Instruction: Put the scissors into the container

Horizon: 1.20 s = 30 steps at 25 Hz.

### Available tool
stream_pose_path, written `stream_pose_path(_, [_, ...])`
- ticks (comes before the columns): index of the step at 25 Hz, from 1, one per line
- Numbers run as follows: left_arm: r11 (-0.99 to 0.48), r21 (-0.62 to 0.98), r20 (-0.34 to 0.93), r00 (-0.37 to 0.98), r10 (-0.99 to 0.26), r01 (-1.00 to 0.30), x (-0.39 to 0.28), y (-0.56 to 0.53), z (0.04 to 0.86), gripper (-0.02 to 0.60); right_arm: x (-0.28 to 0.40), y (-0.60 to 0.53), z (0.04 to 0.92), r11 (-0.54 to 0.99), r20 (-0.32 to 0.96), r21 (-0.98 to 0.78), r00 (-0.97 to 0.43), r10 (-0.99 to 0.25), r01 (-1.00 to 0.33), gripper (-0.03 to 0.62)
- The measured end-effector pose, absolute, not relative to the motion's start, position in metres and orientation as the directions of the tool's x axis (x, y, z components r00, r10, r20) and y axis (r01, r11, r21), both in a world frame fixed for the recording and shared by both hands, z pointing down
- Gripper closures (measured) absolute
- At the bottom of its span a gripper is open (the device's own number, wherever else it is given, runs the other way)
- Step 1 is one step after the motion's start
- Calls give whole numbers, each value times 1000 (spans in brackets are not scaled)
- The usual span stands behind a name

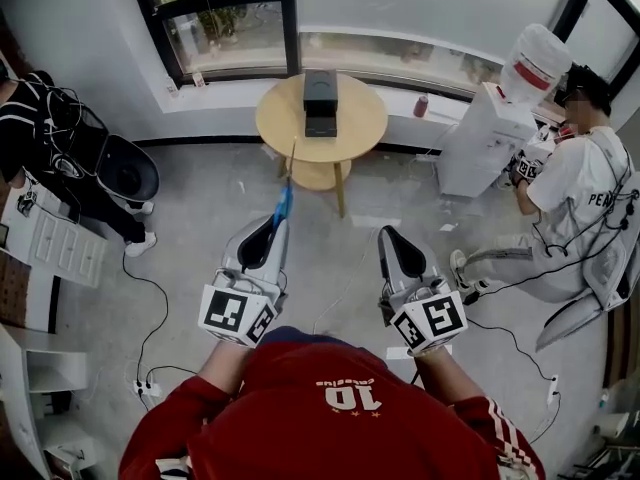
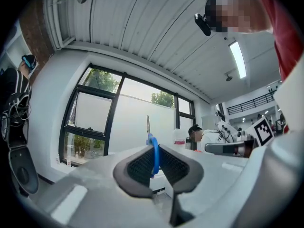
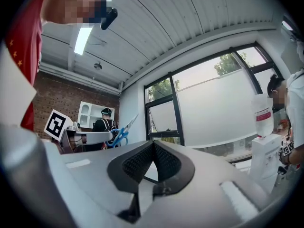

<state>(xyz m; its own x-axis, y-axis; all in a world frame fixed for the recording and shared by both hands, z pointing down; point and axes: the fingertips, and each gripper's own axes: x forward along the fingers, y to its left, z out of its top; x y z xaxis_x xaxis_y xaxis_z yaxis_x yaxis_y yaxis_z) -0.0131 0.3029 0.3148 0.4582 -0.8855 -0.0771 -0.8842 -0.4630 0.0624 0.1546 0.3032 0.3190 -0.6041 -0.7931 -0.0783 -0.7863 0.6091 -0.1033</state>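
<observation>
Left gripper (image 2: 155,147): jaws clamped on the blue handle of the scissors (image 1: 284,206). Blades project beyond the jaw tips toward the round table (image 1: 275,120), short of it. Right gripper (image 3: 153,144): jaws closed together, empty.

The person wears a red top (image 1: 330,423) printed with a white "10" and small stars, with white stripes down the sleeve (image 1: 505,438). The left hand-held gripper (image 1: 270,230) and the right hand-held gripper (image 1: 393,238) have pale grey shells and black, mesh-textured pads (image 3: 137,163). Each carries a marker cube (image 1: 237,313) of black-and-white squares.
</observation>
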Motion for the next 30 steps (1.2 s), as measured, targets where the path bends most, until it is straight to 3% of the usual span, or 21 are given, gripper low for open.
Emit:
stream_pose_path(12, [-461, 92, -52, 458, -887, -882, -23, 240, 332, 546, 129, 237, 341, 649, -56, -136, -648, -759, -748, 602])
stream_pose_path(30, [-541, 124, -26, 542, -840, -832, -98, -11, 347, 548, 38, -9, 338, 602, 2, -76, -604, -797, -795, 602])
